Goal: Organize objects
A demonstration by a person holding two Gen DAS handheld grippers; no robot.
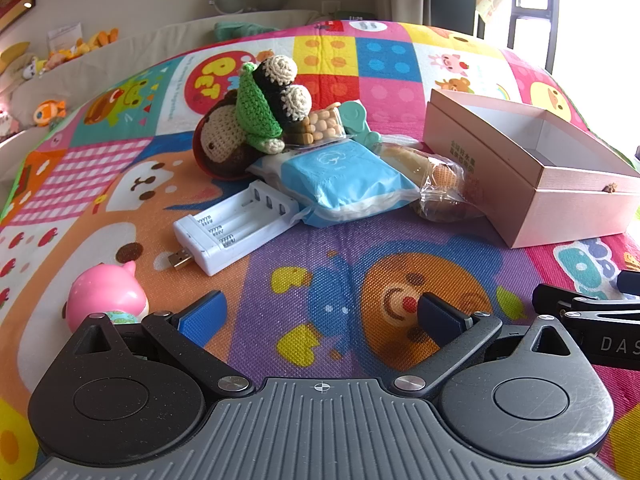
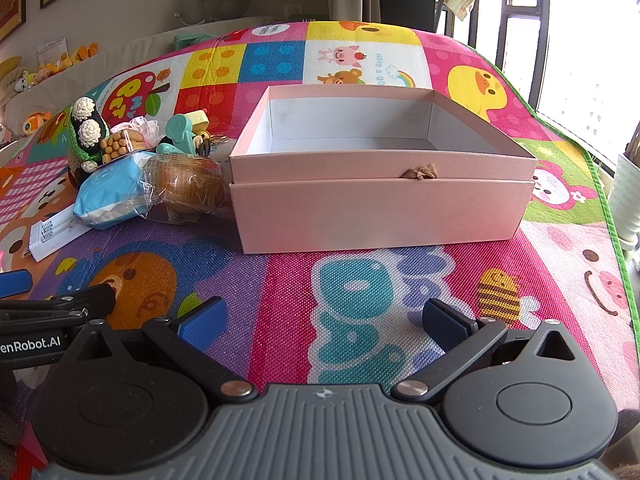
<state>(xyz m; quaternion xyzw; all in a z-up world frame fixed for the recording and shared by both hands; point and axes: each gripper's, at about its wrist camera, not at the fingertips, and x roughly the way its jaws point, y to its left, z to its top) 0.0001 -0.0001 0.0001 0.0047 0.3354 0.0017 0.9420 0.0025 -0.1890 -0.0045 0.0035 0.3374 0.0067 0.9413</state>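
Observation:
A pink cardboard box stands open on the colourful play mat, with nothing inside it that I can see; in the left wrist view the same box is at the right. Left of it lies a pile: crocheted toys, a blue tissue pack, a wrapped bread, a white battery charger and a teal plastic piece. A pink pig figure stands near my left gripper, which is open over the mat, well short of the pile. My right gripper is open in front of the box.
Part of the right gripper's body shows at the left view's right edge. Stuffed toys line a beige cushion along the wall at left. A window and the mat's green edge are at the right.

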